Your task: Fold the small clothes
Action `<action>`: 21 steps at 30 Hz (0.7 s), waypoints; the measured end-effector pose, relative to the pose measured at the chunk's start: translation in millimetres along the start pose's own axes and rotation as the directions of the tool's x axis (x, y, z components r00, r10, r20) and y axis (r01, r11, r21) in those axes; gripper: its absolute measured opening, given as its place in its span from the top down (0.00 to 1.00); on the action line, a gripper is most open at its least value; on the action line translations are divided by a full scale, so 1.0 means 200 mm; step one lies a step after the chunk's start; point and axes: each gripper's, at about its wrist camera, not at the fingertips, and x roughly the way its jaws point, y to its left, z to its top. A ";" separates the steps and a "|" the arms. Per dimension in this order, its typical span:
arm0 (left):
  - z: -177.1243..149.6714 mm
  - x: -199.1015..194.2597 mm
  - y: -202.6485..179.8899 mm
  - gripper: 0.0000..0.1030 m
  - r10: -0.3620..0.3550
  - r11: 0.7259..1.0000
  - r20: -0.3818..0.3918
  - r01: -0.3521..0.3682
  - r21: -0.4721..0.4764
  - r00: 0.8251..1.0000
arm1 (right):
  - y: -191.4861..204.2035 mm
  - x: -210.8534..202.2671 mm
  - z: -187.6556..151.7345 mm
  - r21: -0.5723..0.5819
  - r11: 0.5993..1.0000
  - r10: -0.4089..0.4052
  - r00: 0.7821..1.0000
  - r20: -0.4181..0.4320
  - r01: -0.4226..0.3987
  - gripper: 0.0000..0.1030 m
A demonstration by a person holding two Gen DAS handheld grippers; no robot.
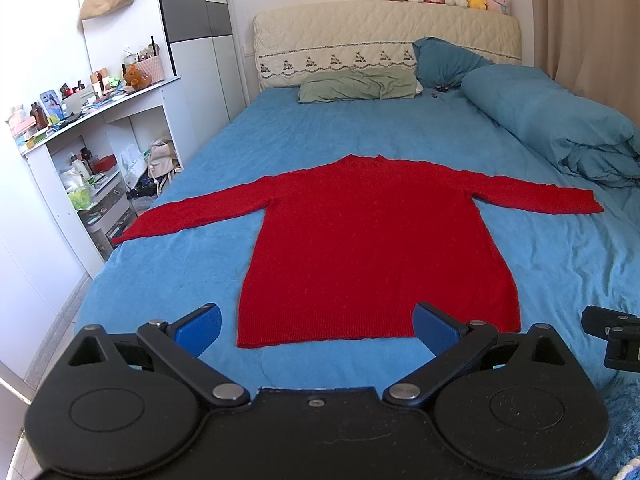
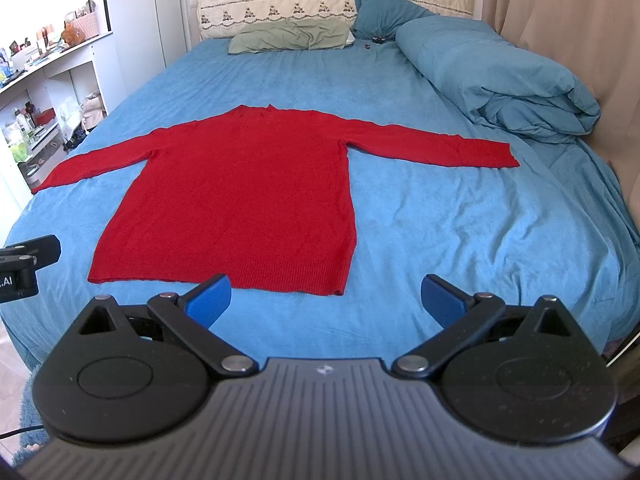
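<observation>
Legible text: one fragment, "..AI", in white characters on the black body of the left gripper [image 2: 24, 272], at the far left of the right wrist view, left of the right gripper's fingers. Leading characters are cut off. No other readable markings.

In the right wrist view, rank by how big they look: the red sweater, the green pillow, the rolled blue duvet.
1. red sweater, largest.
2. rolled blue duvet.
3. green pillow, smallest, though it lies farthest from the camera, which shrinks it.
</observation>
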 end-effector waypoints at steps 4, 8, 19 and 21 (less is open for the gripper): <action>0.00 0.00 0.00 0.00 0.000 1.000 -0.001 0.000 0.000 1.000 | 0.00 0.00 0.00 0.001 1.000 -0.001 1.000 0.001 0.001 0.00; 0.00 0.00 0.00 0.00 0.001 1.000 0.001 -0.001 0.000 1.000 | 0.00 0.00 0.00 -0.003 1.000 0.002 1.000 0.002 -0.002 0.00; 0.00 0.00 0.00 0.00 0.000 1.000 0.001 0.000 0.000 1.000 | 0.00 -0.01 0.00 -0.002 1.000 0.004 1.000 0.006 -0.004 0.00; 0.00 -0.01 0.00 0.00 -0.001 1.000 0.002 0.001 -0.002 1.000 | 0.00 -0.01 0.01 0.000 1.000 0.005 1.000 0.005 -0.005 0.00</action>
